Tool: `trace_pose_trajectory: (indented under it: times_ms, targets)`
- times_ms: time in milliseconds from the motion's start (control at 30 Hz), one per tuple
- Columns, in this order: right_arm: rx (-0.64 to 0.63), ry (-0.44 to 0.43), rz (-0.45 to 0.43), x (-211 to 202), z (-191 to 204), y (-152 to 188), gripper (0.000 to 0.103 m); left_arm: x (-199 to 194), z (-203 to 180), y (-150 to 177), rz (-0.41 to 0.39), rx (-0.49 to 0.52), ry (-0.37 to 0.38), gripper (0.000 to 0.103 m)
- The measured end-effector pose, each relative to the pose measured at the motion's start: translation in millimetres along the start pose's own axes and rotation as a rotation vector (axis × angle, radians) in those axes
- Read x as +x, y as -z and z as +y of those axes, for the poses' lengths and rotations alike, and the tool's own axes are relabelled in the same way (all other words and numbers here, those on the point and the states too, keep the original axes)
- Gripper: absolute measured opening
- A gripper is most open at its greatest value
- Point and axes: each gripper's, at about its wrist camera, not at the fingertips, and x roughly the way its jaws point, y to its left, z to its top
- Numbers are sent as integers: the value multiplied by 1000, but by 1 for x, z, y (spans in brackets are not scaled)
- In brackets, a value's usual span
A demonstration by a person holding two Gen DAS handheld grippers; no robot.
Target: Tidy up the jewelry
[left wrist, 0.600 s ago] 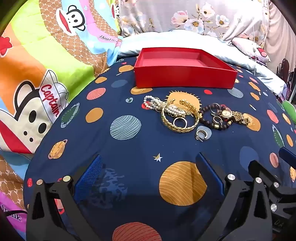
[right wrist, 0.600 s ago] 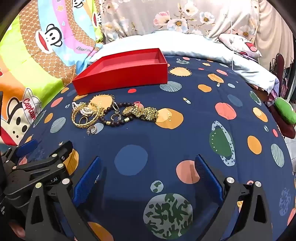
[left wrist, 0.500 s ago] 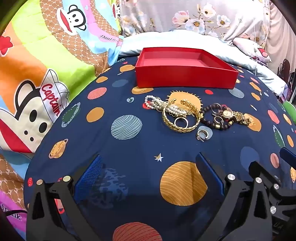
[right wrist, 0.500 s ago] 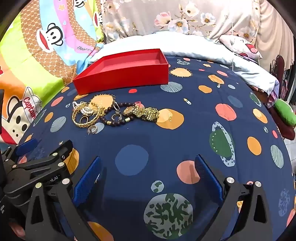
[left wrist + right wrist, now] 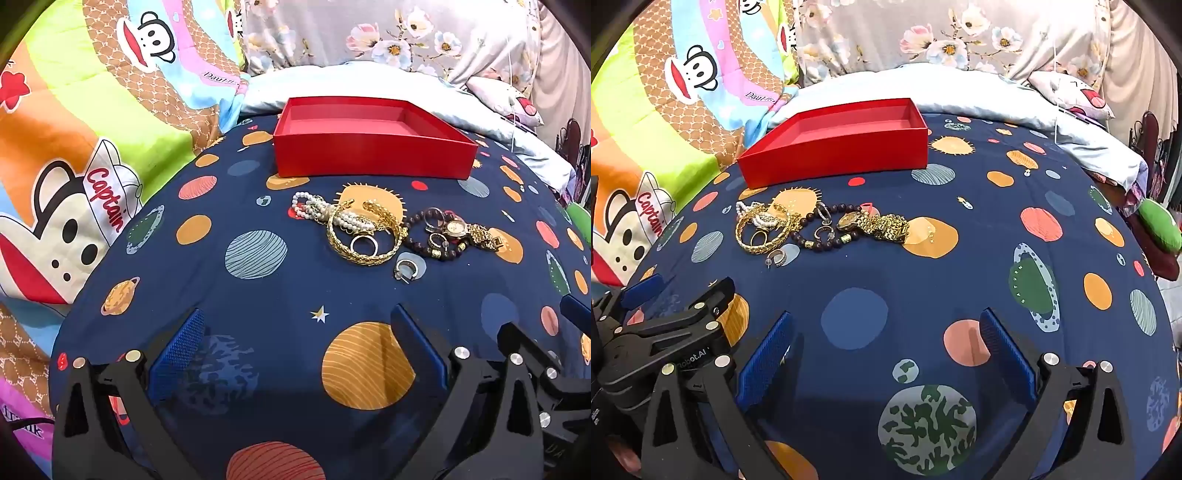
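An empty red box (image 5: 373, 147) stands at the far side of a navy planet-print bedspread (image 5: 258, 295); it also shows in the right wrist view (image 5: 842, 147). In front of it lies a pile of jewelry: a pearl bracelet (image 5: 317, 210), a gold bangle (image 5: 365, 236) around a silver ring (image 5: 364, 245), a dark bead bracelet (image 5: 432, 240), a gold watch (image 5: 469, 230) and a hoop earring (image 5: 406, 267). The pile shows in the right wrist view, with the bangle (image 5: 762, 230) and the watch (image 5: 879, 223). My left gripper (image 5: 295, 325) is open and empty, short of the pile. My right gripper (image 5: 886, 325) is open and empty, to the pile's right.
A cartoon monkey quilt (image 5: 92, 129) lies at the left. A pale blue blanket (image 5: 351, 81) and floral pillows (image 5: 388, 33) lie behind the box. A green cushion (image 5: 1160, 229) sits at the bed's right edge. My left gripper's body (image 5: 665, 332) shows at the right wrist view's lower left.
Both grippers have risen or drawn back very slightly; the box and jewelry sit a little lower in view. Nothing was grasped.
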Motion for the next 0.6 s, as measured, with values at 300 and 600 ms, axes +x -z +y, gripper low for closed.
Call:
trace_pose_trajectory:
  times_ms: [300, 600]
  targets:
    - [1, 1, -1, 0, 1, 1, 98, -2, -2, 0, -1, 2, 0, 98]
    - [1, 2, -1, 0, 1, 1, 98, -2, 0, -2, -1, -1, -1, 98]
